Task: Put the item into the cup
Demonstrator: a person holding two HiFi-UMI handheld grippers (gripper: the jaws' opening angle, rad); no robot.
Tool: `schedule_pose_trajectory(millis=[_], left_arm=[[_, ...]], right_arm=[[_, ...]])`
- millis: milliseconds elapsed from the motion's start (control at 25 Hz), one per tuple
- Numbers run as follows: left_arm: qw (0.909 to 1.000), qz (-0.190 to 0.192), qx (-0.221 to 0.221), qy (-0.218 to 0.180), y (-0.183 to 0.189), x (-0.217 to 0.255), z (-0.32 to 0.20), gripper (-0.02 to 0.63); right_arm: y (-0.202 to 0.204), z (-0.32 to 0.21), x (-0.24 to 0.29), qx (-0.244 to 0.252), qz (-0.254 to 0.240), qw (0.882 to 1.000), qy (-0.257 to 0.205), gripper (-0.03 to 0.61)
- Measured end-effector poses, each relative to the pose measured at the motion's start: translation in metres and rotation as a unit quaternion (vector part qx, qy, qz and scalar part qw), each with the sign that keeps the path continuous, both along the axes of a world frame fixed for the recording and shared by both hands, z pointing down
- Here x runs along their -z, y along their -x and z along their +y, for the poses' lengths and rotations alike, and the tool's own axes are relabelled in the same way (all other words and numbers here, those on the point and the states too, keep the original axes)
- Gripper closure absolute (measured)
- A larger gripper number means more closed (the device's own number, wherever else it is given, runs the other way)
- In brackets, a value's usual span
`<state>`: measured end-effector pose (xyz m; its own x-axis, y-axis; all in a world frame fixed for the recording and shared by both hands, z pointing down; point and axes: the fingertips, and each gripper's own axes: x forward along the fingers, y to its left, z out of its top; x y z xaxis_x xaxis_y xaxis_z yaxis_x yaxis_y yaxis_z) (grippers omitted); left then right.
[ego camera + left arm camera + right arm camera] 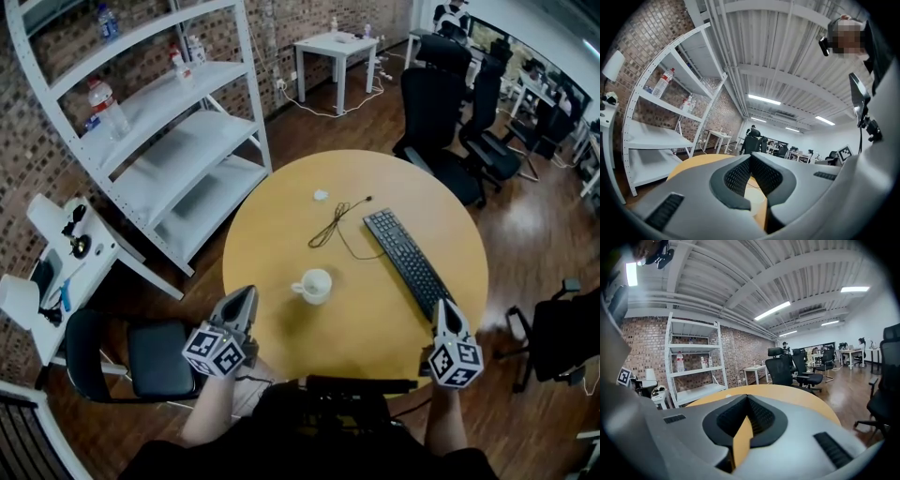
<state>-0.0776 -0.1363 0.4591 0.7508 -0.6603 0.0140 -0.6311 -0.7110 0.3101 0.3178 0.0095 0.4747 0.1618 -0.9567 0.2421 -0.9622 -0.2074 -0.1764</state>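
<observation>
A white cup (314, 284) with its handle to the left stands near the middle of the round wooden table (281, 216). A small white item (321, 195) lies farther back on the table, apart from the cup. My left gripper (247, 292) hovers at the table's near left edge, left of the cup, with its jaws together and nothing in them. My right gripper (442, 302) is held at the near right edge beside the keyboard, also shut and empty. In the left gripper view, the left gripper (750, 158) has its tips touching. The right gripper (747, 398) looks the same in its own view.
A black keyboard (408, 261) lies on the table's right side and a black cable (333, 225) behind the cup. White shelving (178, 141) with bottles stands at the left. Black office chairs (441, 103) are behind the table, and another chair (141, 361) is at the near left.
</observation>
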Motion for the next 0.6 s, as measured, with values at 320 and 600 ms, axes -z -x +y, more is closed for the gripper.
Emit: schedule_pose_trajectory(millis=[320, 600], left_arm=[[0.9999, 0.007, 0.005, 0.009, 0.000, -0.006, -0.007, 0.620], [0.9999, 0.009, -0.010, 0.008, -0.018, -0.004, -0.003, 0.620]], right_arm=[[0.002, -0.003, 0.007, -0.004, -0.023, 1.000, -0.021, 0.572], [-0.005, 0.006, 0.001, -0.007, -0.020, 1.000, -0.011, 0.572]])
